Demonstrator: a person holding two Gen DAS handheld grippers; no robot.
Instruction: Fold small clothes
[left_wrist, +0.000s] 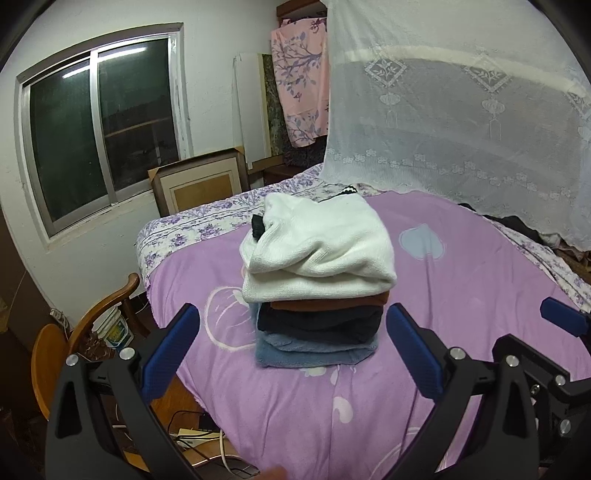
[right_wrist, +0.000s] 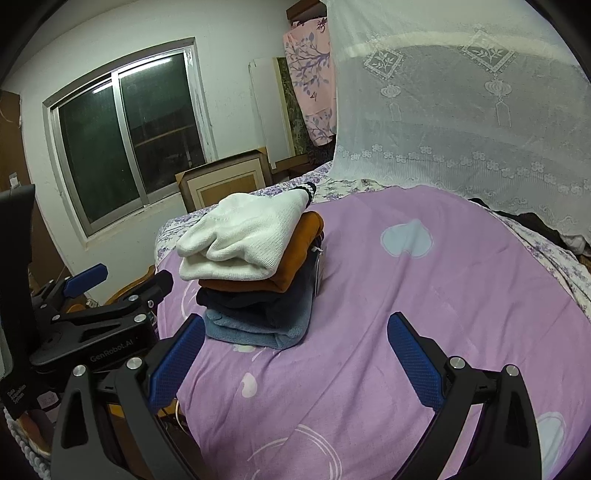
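Observation:
A stack of folded small clothes stands on the purple bedspread (left_wrist: 461, 280). On top lies a white knit garment (left_wrist: 317, 247), under it a brown one (left_wrist: 332, 303), then a dark navy one (left_wrist: 321, 321), and a light blue one (left_wrist: 314, 352) at the bottom. The same stack shows in the right wrist view: white (right_wrist: 243, 236), orange-brown (right_wrist: 295, 258), blue (right_wrist: 255, 330). My left gripper (left_wrist: 291, 350) is open, its blue pads on either side of the stack's near face, not touching it. My right gripper (right_wrist: 295, 358) is open over bare bedspread, just right of the stack. The left gripper (right_wrist: 122, 284) appears at its left.
A lace mosquito net (left_wrist: 461, 122) hangs over the far right of the bed. A wooden chair (left_wrist: 88, 325) and a bucket (left_wrist: 114, 328) stand left of the bed, cables on the floor. A window (left_wrist: 99, 129) and leaning picture frame (left_wrist: 199, 184) lie behind. Dark clothes (left_wrist: 524, 225) lie under the net.

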